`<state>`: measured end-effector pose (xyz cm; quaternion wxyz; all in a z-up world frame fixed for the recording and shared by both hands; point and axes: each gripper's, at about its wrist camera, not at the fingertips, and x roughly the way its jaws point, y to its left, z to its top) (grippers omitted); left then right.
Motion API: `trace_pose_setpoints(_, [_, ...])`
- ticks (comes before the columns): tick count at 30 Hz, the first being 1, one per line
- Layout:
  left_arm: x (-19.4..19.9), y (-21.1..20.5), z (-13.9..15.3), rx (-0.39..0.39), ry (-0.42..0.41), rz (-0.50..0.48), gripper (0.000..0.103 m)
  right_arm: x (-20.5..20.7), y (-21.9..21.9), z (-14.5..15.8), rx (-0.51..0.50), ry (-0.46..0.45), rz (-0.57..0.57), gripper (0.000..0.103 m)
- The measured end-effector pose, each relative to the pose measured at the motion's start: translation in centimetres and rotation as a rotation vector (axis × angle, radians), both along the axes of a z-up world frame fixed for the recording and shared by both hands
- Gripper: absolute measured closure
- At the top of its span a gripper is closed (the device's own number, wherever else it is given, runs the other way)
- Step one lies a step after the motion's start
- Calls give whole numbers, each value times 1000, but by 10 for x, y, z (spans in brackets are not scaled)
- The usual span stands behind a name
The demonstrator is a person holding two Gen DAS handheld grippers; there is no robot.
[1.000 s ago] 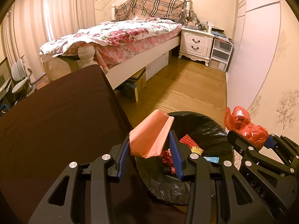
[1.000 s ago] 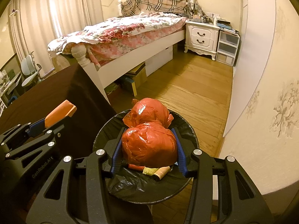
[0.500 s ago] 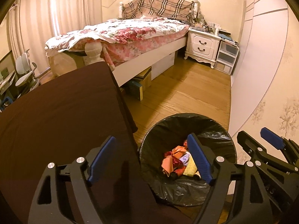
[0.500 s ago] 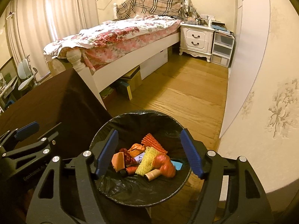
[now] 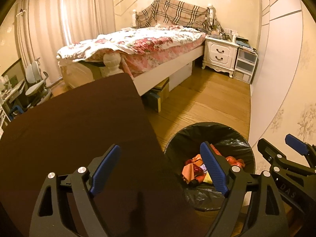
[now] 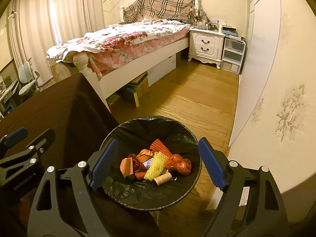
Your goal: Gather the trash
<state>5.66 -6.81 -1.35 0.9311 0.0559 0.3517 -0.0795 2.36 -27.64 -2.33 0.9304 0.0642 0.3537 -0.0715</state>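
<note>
A round bin with a black liner (image 6: pixel 138 197) stands on the floor beside the table. It also shows in the left wrist view (image 5: pixel 233 136). Inside lie an orange paper piece (image 6: pixel 126 165), a red plastic bag (image 6: pixel 178 164), a yellow foam net (image 6: pixel 156 165) and a cardboard roll (image 6: pixel 163 178). My right gripper (image 6: pixel 158 165) is open and empty above the bin. My left gripper (image 5: pixel 161 169) is open and empty over the table's right edge, partly over the bin.
A table with a dark brown cloth (image 5: pixel 69 128) fills the left. A bed with a floral quilt (image 5: pixel 138 45) stands beyond it, boxes under it. A white nightstand (image 5: pixel 219 57) and plastic drawers (image 5: pixel 244 66) are at the back. A wall (image 6: pixel 276 79) is close on the right.
Both grippers have opened. The orange paper left my left gripper and the red bag left my right one; both now lie in the bin. Both grippers rose slightly.
</note>
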Motion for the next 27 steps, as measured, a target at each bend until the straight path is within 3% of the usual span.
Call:
trace_pose_setpoints(16, [-56,39,25,-23,-77,54,17,-49,31,32,-7,-63,38,16])
trace_pose_setpoints(27, [-67,50,27,-51,-90,60,16,-66,43,41,-38,-92,46,14])
